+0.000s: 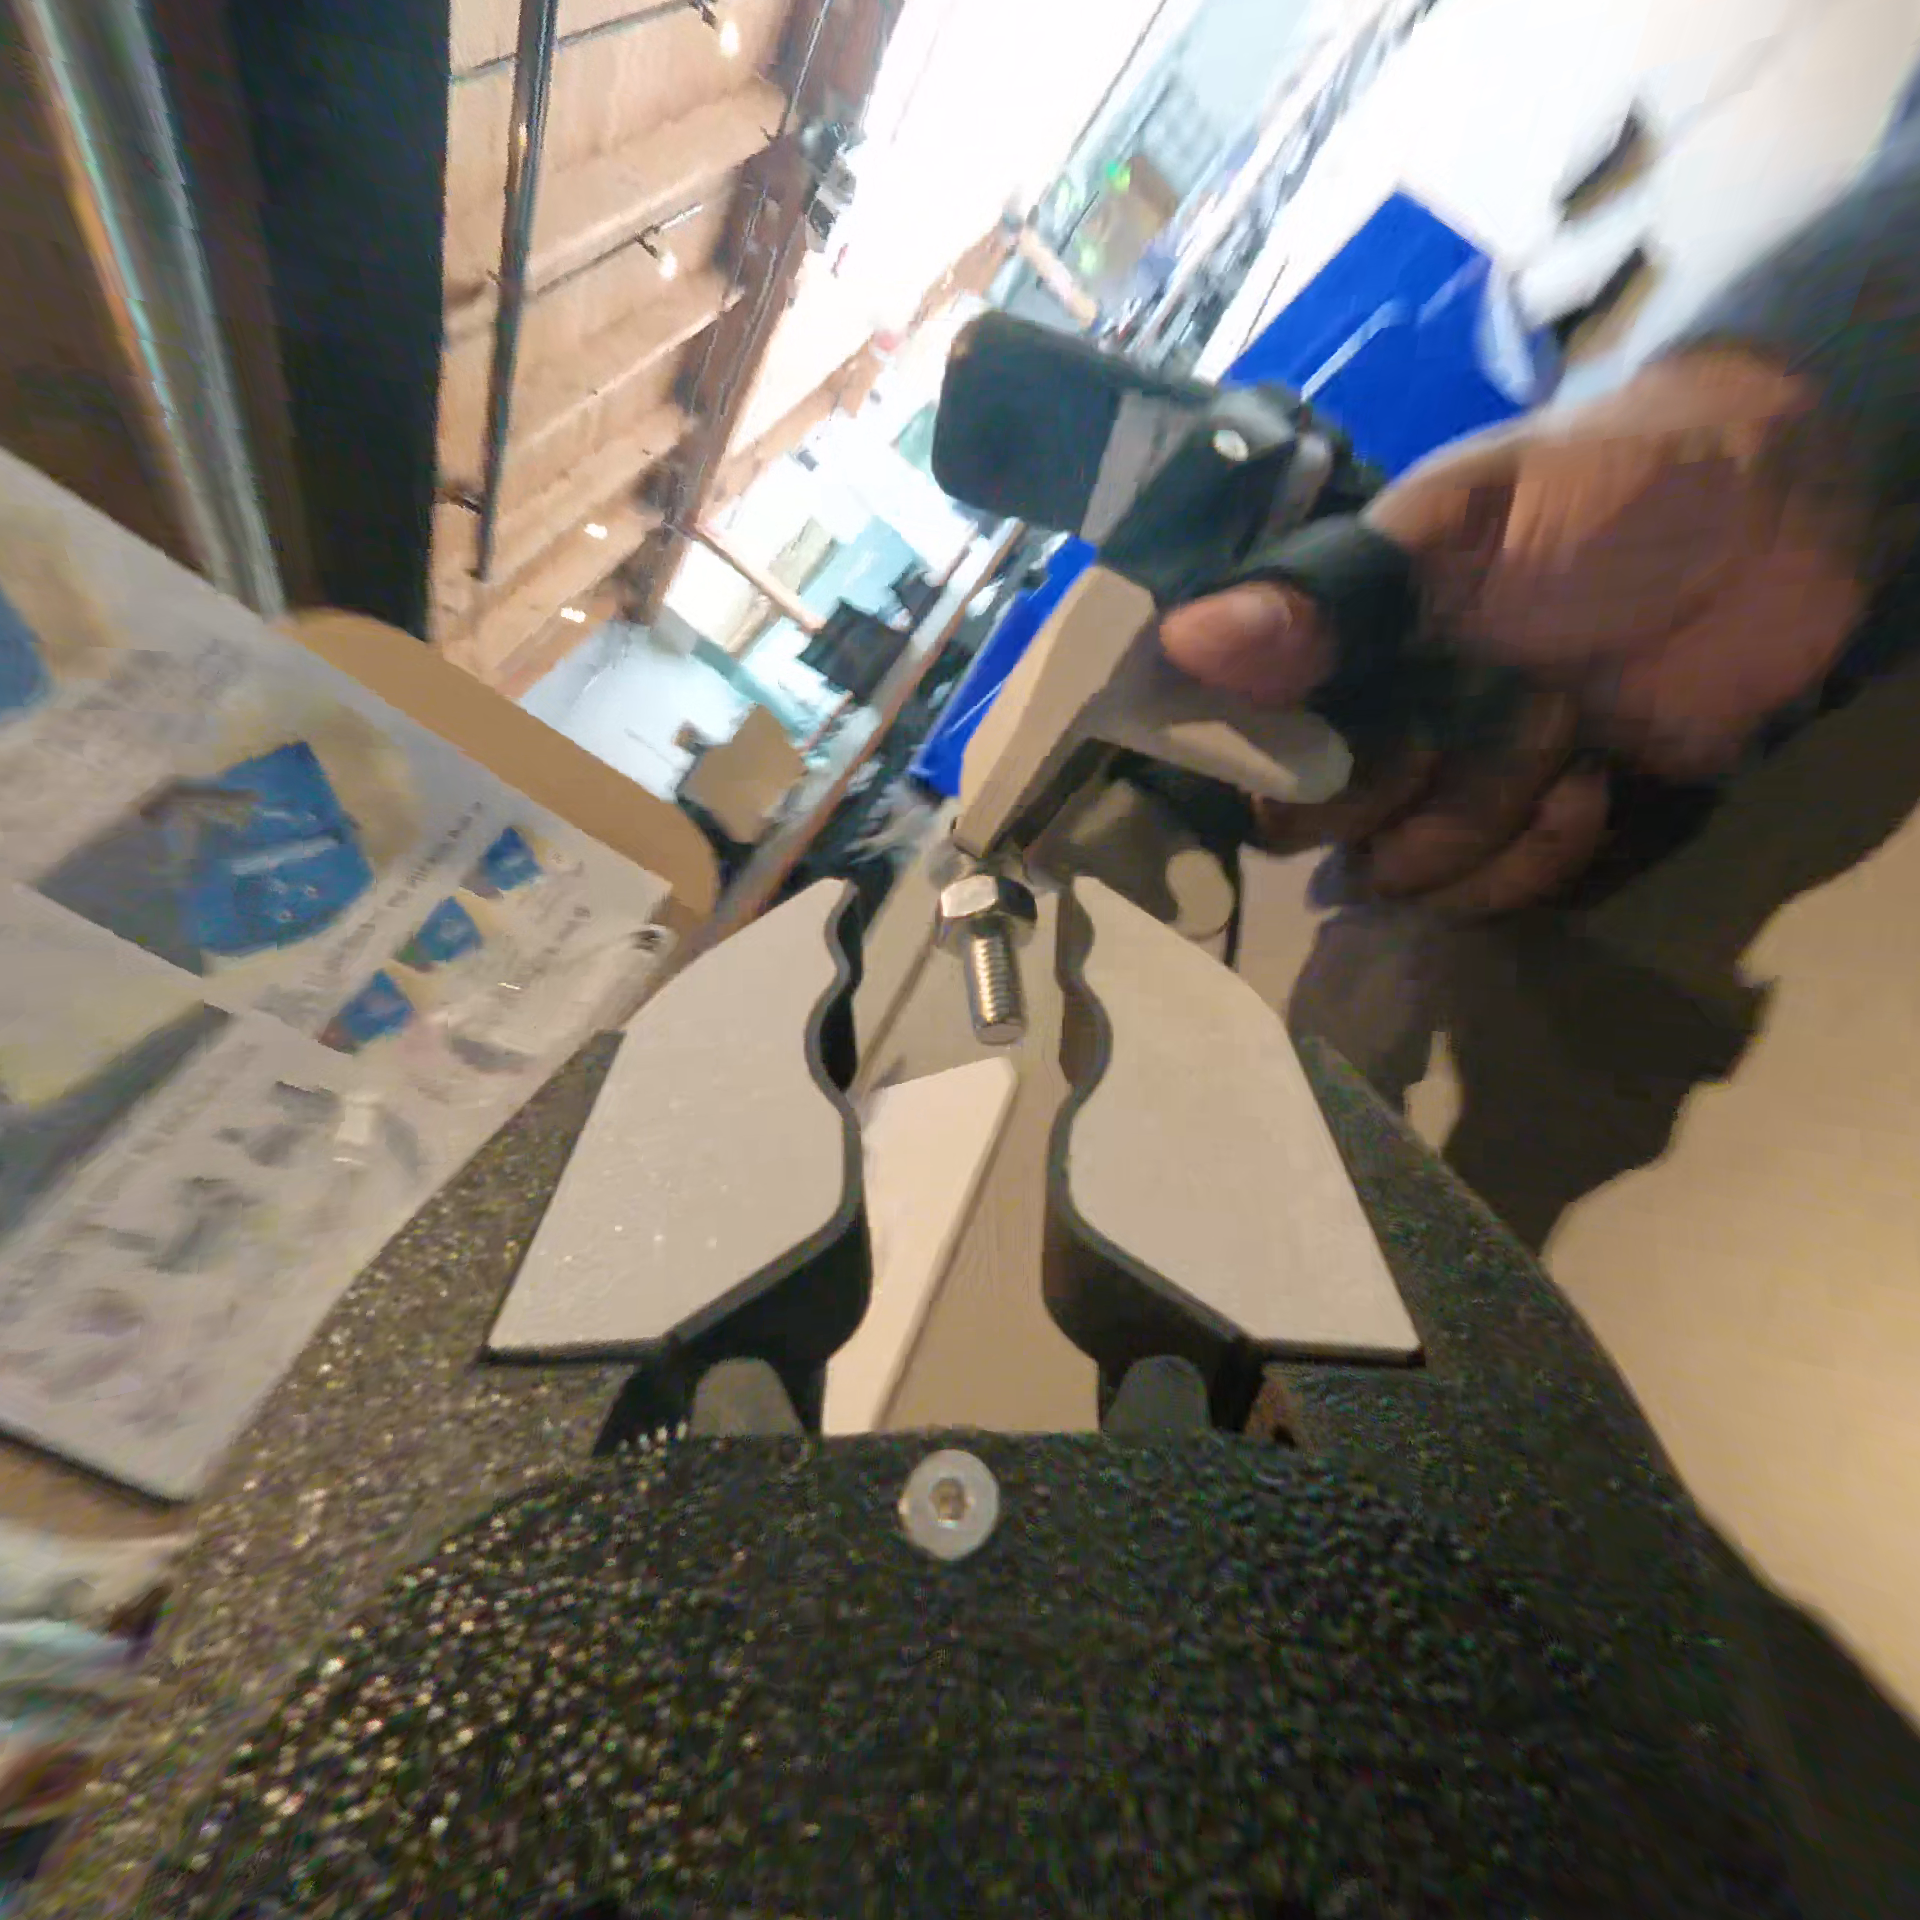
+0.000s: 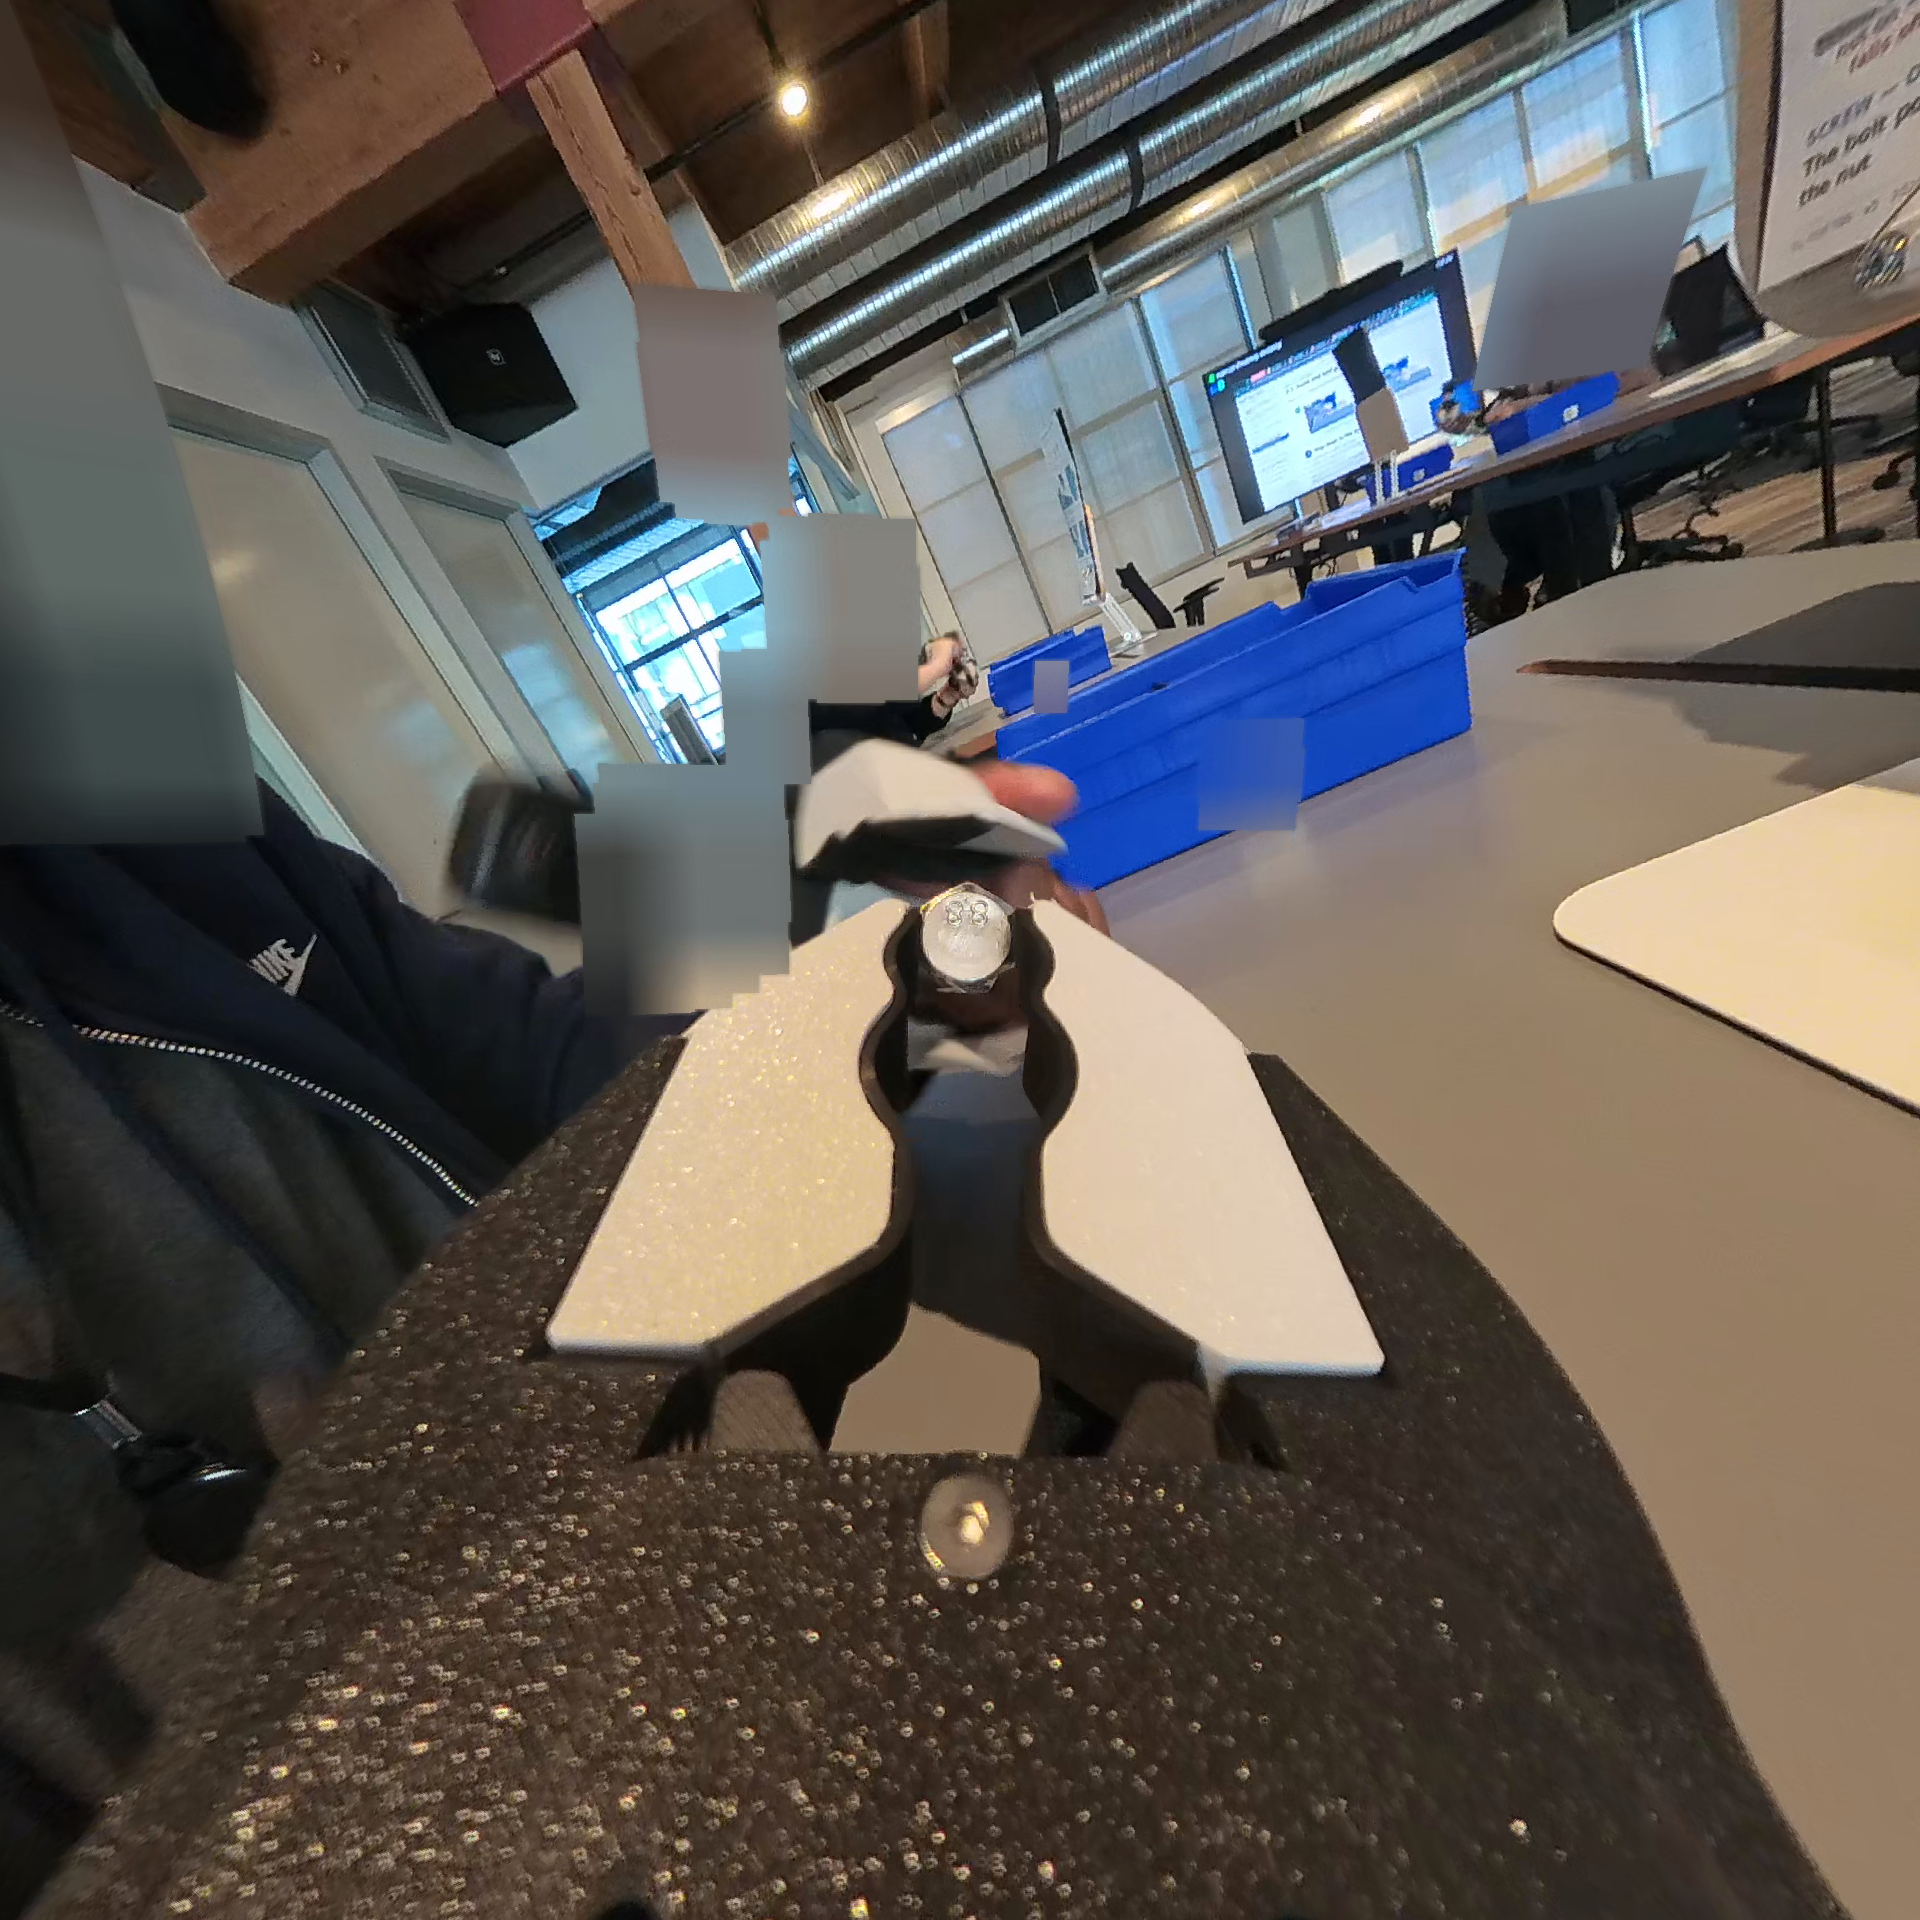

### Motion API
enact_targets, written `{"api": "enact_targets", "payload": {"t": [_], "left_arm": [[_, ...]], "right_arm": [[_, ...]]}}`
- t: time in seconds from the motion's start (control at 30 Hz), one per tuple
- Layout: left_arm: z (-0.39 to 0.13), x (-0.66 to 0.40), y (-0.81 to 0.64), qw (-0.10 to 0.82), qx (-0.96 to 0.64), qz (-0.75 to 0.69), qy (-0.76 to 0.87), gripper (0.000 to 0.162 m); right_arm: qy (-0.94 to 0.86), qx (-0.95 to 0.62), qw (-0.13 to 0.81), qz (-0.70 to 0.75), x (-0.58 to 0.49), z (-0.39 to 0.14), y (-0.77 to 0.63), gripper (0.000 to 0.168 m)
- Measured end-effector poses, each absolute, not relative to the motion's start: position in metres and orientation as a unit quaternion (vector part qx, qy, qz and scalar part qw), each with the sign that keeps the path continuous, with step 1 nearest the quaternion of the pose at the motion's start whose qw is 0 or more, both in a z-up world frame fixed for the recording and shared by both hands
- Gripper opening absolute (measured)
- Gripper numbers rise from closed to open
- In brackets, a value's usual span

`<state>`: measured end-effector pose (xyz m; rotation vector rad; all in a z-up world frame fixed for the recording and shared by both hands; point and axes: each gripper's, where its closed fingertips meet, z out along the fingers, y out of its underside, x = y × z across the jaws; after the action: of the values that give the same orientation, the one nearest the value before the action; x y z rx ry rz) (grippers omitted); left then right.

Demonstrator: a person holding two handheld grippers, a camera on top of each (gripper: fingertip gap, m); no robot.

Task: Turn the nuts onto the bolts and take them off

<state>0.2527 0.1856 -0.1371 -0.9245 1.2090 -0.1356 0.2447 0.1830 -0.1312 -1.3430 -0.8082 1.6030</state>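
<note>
Pinching the bolt (image 2: 966, 938) by its head, the right gripper (image 2: 966, 940) holds it up in the air, off the table (image 2: 1455, 987), shank pointing toward the left gripper (image 1: 956, 935). Left one's spread, jaws either side of the threads, nothing caught. A nut (image 1: 985, 902) sits high on the shank, by the head. Risk, I'd say: the left closes on bare thread rather than the nut, or bumps the bolt crooked and it twists loose and drops.
</note>
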Motion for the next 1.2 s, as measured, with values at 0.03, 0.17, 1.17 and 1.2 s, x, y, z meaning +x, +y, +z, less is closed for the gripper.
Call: {"api": "enact_targets", "payload": {"t": [0.03, 0.17, 1.17, 1.2], "left_arm": [[-0.1372, 0.2529, 0.1846, 0.710, -0.442, -0.118, 0.536, 0.038], [-0.1381, 0.2554, 0.1814, 0.630, -0.518, -0.330, 0.476, 0.040], [-0.1382, 0.2548, 0.1870, 0.632, -0.531, -0.345, 0.447, 0.024], [-0.1397, 0.2562, 0.1854, 0.627, -0.532, -0.348, 0.451, 0.019]], "right_arm": [[-0.323, -0.539, 0.437, 0.644, 0.2455, -0.1308, 0.1835, 0.016], [-0.315, -0.538, 0.439, 0.647, 0.2480, -0.1297, 0.1858, 0.016], [-0.309, -0.537, 0.437, 0.652, 0.2486, -0.1294, 0.1859, 0.017], [-0.308, -0.538, 0.437, 0.652, 0.2484, -0.1297, 0.1863, 0.016]]}}
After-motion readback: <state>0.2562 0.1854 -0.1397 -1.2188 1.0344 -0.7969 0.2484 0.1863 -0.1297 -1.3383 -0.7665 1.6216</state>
